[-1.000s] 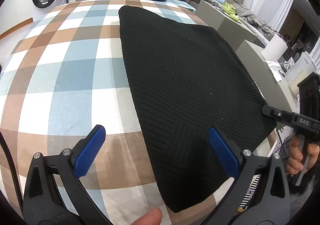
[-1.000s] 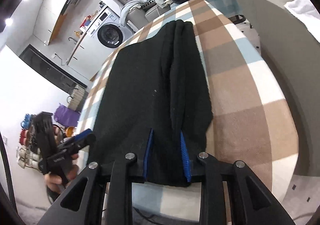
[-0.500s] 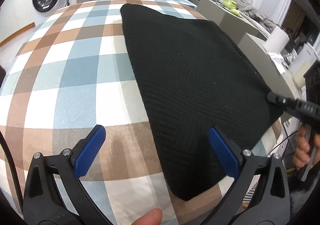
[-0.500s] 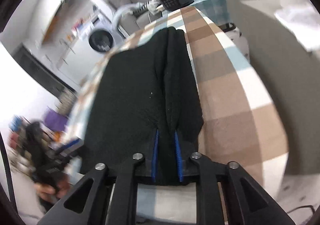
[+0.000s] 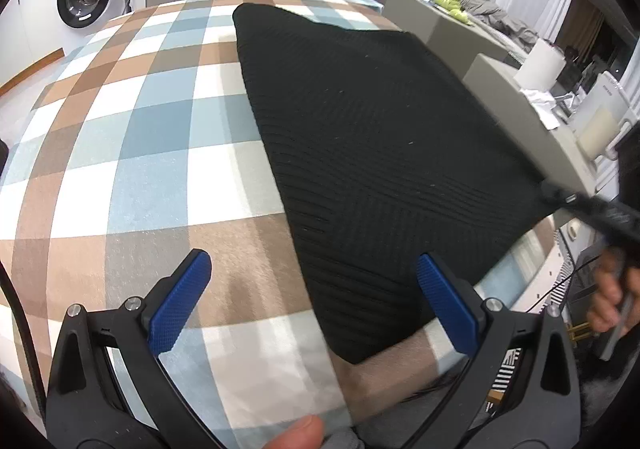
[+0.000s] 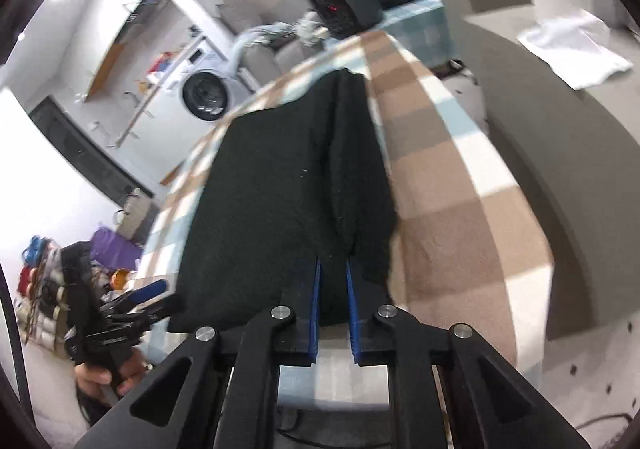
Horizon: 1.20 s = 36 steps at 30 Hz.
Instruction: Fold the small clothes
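- Hovering wide open, the left gripper [image 5: 312, 301] frames the near corner of the black knit garment [image 5: 372, 153], which lies flat ahead on the checked tablecloth [image 5: 132, 177].
- The right gripper [image 6: 332, 309] pinches the garment's bunched edge between nearly closed pads; a shallow bite could let the knit slip free mid-fold.

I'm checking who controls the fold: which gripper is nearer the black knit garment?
Right. The right gripper is shut on the black knit garment; the left gripper hangs open above its near corner.
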{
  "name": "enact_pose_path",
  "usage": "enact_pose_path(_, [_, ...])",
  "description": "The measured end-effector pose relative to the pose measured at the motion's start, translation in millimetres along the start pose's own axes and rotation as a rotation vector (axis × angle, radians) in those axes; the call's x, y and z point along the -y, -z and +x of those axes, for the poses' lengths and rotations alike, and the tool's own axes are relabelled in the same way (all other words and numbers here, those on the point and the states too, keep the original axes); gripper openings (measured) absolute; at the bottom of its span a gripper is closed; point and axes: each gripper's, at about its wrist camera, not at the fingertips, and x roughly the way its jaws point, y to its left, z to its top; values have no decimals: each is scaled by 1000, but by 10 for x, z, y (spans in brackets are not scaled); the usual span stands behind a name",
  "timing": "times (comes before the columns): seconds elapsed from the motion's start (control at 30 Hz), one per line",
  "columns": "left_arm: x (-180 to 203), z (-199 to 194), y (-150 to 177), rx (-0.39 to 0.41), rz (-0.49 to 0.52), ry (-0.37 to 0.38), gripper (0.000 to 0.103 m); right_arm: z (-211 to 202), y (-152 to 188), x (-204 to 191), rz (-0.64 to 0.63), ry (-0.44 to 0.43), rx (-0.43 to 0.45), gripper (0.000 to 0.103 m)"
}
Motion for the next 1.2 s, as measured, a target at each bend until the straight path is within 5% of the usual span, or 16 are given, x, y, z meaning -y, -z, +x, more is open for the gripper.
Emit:
enact_pose_path(0.2, [134, -180, 23, 20, 29, 47, 102, -95, 107, 92, 139, -64, 43, 18])
enact_pose_path(0.4, [180, -197, 207, -12, -68, 131, 97, -68, 498, -9, 252, -282, 17, 21])
enact_pose_path(0.57, [251, -233, 280, -15, -88, 184, 88, 217, 495, -251, 252, -383, -16, 23])
enact_pose_path(0.8, [167, -298, 393, -37, -189, 263, 87, 551, 452, -401, 289, -439, -94, 25])
enact_pose_path(1.03, [204, -228, 399, -80, -235, 310, 87, 574, 348, -392, 365, -443, -14, 24])
enact_pose_path(1.2, [253, -209, 447, -110, -247, 338, 87, 576, 378, -443, 352, -400, 26, 9])
